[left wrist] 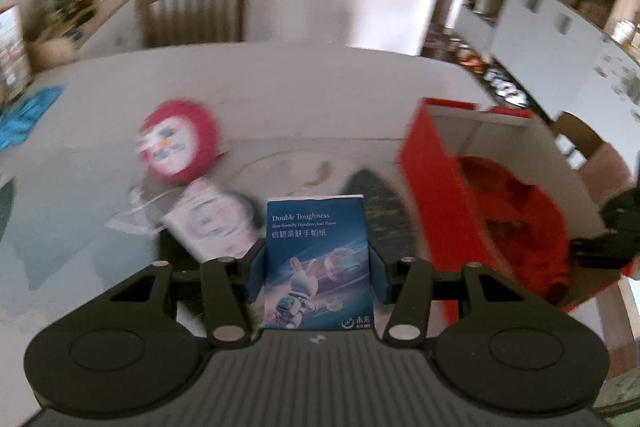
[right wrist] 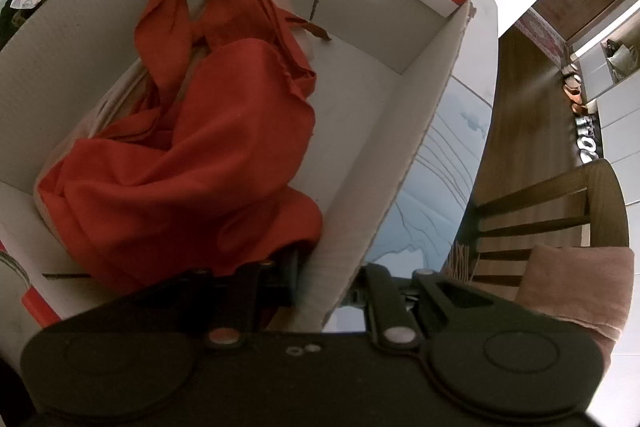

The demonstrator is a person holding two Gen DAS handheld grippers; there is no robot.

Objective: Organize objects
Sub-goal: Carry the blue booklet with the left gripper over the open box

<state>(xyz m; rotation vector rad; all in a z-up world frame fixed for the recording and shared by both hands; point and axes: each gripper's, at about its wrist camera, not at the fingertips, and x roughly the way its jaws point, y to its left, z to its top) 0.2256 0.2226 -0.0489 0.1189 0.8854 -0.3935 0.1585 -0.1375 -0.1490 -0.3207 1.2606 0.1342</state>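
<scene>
My left gripper [left wrist: 318, 267] is shut on a blue tissue pack [left wrist: 316, 251], held upright above the table with a finger on each side of it. To its right stands a red cardboard box [left wrist: 432, 179] with a red cloth bag [left wrist: 520, 219] inside. In the right wrist view, my right gripper [right wrist: 328, 283] is shut on the near side wall of the box [right wrist: 400, 155], one finger inside and one outside. The red cloth bag [right wrist: 192, 155] fills the left half of the box.
A pink plush ball [left wrist: 180, 143] and a pink-and-white packet [left wrist: 212, 223] lie on the table left of the tissue pack, and a dark flat object [left wrist: 376, 203] lies behind it. A wooden chair [right wrist: 560, 211] with a pink cushion [right wrist: 580, 287] stands right of the table.
</scene>
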